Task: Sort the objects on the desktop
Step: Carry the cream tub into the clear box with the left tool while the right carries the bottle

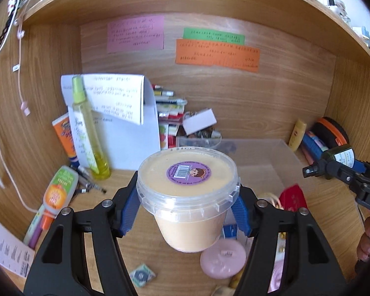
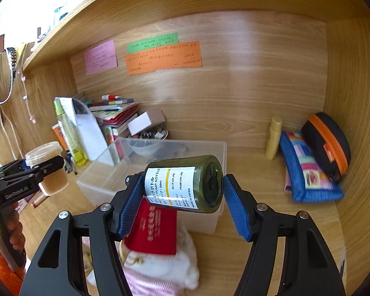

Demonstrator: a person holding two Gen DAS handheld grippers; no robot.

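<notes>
Left wrist view: the left gripper (image 1: 188,207) pinches a clear plastic tub (image 1: 187,197) of peach-coloured cream between blue ribbed pads (image 1: 129,209), lifted above the wooden desk (image 1: 106,246). Its lid bears a round purple barcode sticker (image 1: 188,172). A tall yellow-green spray bottle (image 1: 87,128) stands behind.

Right wrist view: the right gripper (image 2: 182,204) clamps a dark green glass bottle (image 2: 185,185) lying sideways, labelled "PUMP BOTTLE" and "MADE IN JAPAN", raised before a translucent plastic bin (image 2: 160,153). The other tool reads "GenRobot.AI".
</notes>
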